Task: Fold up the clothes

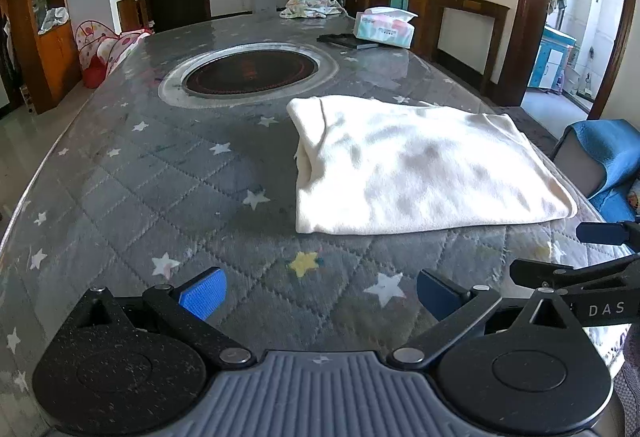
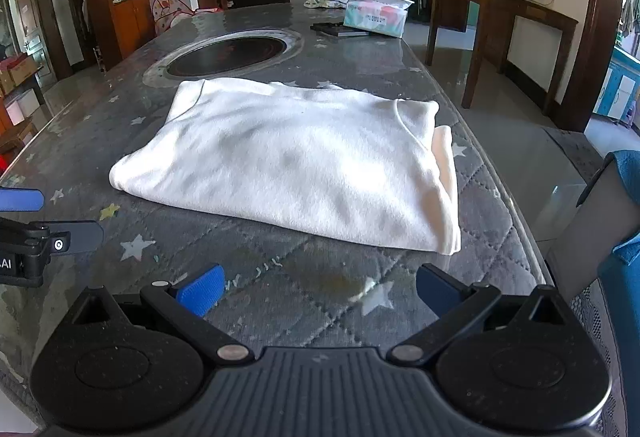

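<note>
The cream garment (image 2: 296, 161) lies on the quilted star-print table (image 1: 160, 173), already folded into a flat, layered rectangle with its long axis running left to right, directly ahead of the right tongs (image 2: 320, 291) and ahead-right of the left tongs (image 1: 322, 295); the right tongs are nearer. Both tongs stand apart, empty, short of the near edge. A patterned garment (image 1: 314, 6) lies bunched at the table's far end.

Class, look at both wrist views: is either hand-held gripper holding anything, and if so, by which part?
Nothing is held. The left hand-held gripper and right hand-held gripper are both open, short of the folded white garment lying on the table.
</note>
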The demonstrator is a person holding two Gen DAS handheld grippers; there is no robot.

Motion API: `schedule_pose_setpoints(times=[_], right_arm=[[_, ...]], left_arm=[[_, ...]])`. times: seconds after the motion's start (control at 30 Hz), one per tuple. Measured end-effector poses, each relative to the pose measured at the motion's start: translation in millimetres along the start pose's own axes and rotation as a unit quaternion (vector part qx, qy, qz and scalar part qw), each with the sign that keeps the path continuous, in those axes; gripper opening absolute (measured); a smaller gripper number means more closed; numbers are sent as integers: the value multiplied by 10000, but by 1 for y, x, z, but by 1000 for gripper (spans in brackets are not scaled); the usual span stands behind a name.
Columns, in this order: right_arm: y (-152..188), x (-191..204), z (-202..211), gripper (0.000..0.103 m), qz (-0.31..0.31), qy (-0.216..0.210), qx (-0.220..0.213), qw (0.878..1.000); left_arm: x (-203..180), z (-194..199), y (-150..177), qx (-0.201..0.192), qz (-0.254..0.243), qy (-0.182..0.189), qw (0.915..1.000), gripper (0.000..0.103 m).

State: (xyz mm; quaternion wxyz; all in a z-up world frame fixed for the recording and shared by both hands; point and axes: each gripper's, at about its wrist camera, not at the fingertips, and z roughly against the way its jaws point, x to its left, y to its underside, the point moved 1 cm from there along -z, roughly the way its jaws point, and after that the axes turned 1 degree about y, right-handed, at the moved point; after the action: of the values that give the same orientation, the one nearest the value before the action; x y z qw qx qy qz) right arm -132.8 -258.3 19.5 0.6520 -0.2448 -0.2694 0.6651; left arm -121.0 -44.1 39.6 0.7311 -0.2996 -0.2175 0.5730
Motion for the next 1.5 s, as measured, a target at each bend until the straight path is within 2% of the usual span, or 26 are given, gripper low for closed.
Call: schedule_pose_setpoints(times=[1.5], right_arm=[[8,2,1,103,-103,-61,35,9999]], left_arm=[[-9,-5,10,170,66,-20,9998,103]])
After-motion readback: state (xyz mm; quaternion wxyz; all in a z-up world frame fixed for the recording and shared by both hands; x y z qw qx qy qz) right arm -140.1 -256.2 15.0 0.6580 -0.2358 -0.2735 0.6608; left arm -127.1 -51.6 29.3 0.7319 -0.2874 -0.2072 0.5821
